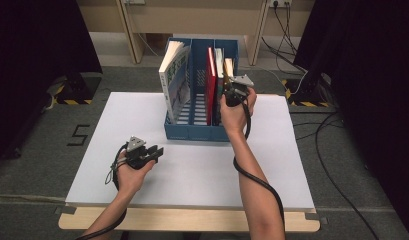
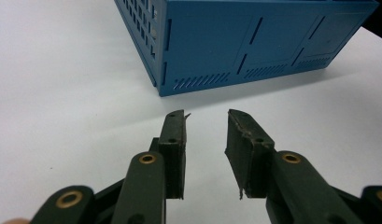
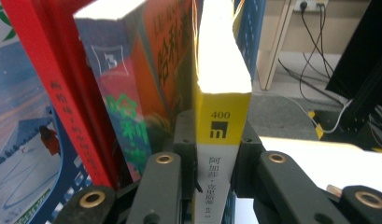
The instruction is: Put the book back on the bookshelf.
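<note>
Right claw (image 3: 215, 161) clamped on yellow-spined book (image 3: 221, 112), orange book (image 3: 146, 88) just beside; left claw (image 2: 205, 154) half open, empty, near blue rack (image 2: 254, 42).

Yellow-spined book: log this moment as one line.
right gripper: jaws around yellow-spined book in blue file rack | left gripper: open, empty, above white tabletop | book not lifted out yet

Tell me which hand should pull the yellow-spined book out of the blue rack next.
Right. The right gripper already has its jaws on either side of the yellow-spined book in the blue rack, pads against its covers. The left gripper is open over the white tabletop, apart from the rack.
</note>
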`<action>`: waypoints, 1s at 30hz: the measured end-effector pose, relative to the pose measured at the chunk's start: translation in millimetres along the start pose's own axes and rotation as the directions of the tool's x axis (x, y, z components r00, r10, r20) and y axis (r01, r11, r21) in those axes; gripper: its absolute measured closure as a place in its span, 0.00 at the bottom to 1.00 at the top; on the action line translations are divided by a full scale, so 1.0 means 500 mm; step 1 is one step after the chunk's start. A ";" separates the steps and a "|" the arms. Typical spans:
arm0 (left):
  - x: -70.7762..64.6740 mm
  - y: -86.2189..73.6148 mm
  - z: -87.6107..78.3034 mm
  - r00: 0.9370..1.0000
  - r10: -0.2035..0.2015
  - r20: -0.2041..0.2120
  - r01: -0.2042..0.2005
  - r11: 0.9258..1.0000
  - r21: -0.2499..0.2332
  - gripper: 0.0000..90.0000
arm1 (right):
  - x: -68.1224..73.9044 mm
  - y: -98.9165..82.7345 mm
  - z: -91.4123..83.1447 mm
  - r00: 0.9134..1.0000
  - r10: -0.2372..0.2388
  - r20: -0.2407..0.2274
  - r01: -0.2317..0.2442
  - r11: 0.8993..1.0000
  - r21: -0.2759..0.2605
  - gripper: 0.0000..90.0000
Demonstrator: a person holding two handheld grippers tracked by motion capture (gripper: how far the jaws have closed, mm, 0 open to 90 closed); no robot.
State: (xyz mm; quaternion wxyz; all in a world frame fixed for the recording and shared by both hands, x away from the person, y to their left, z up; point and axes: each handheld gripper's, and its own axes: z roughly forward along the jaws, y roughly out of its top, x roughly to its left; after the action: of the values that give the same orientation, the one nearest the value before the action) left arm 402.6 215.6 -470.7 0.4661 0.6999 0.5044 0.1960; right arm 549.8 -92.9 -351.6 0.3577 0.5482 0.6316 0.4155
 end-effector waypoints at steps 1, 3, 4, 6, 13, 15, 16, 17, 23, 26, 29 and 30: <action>0.000 0.000 0.000 1.000 0.001 0.000 -0.001 1.000 0.000 0.74 | 0.000 0.001 0.002 1.000 -0.003 0.002 0.003 1.000 -0.004 0.86; 0.000 0.000 0.000 1.000 0.001 0.001 -0.001 1.000 0.001 0.74 | 0.001 0.007 0.012 1.000 -0.007 0.001 0.007 1.000 -0.022 0.86; 0.000 0.000 0.000 1.000 0.001 0.000 -0.001 1.000 0.002 0.74 | 0.001 0.007 0.012 1.000 -0.007 0.001 0.007 1.000 -0.022 0.86; 0.000 0.000 0.000 1.000 0.002 -0.001 -0.002 1.000 0.003 0.74 | -0.001 0.008 0.022 1.000 0.002 0.003 -0.002 1.000 -0.024 0.86; 0.004 -0.001 0.001 1.000 0.002 -0.003 -0.002 1.000 0.001 0.74 | -0.001 0.006 0.039 1.000 -0.006 0.003 0.006 1.000 -0.025 0.85; 0.003 -0.002 0.002 1.000 0.000 -0.001 0.000 1.000 0.000 0.74 | -0.001 0.005 0.043 1.000 -0.007 0.004 0.007 1.000 -0.030 0.85; 0.003 -0.002 0.002 1.000 0.000 -0.002 0.000 1.000 0.001 0.74 | -0.001 0.003 0.044 1.000 0.001 0.003 0.000 1.000 -0.028 0.85; 0.003 -0.002 0.001 1.000 -0.002 -0.002 0.002 1.000 0.001 0.74 | 0.000 0.000 0.046 1.000 0.006 0.003 -0.006 1.000 -0.026 0.85; 0.002 -0.001 -0.001 1.000 0.001 -0.001 -0.001 1.000 0.002 0.74 | 0.004 0.001 0.042 1.000 0.010 0.014 -0.010 1.000 -0.005 0.82; 0.001 -0.001 -0.002 1.000 0.002 -0.001 -0.002 1.000 -0.002 0.74 | 0.006 0.003 0.033 1.000 -0.012 0.009 0.012 1.000 0.009 0.79; 0.000 -0.001 -0.001 1.000 0.001 0.000 -0.001 1.000 -0.002 0.74 | 0.006 0.002 0.023 1.000 -0.023 0.000 0.023 1.000 0.017 0.79; -0.001 -0.001 -0.001 1.000 0.000 0.001 0.000 1.000 -0.003 0.74 | 0.005 0.001 0.019 1.000 -0.014 -0.006 0.014 1.000 0.020 0.79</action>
State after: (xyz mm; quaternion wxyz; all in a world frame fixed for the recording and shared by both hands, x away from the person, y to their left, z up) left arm 401.9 215.5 -470.7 0.4671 0.6995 0.5039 0.1965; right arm 558.3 -88.9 -355.2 0.3533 0.5462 0.6406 0.4080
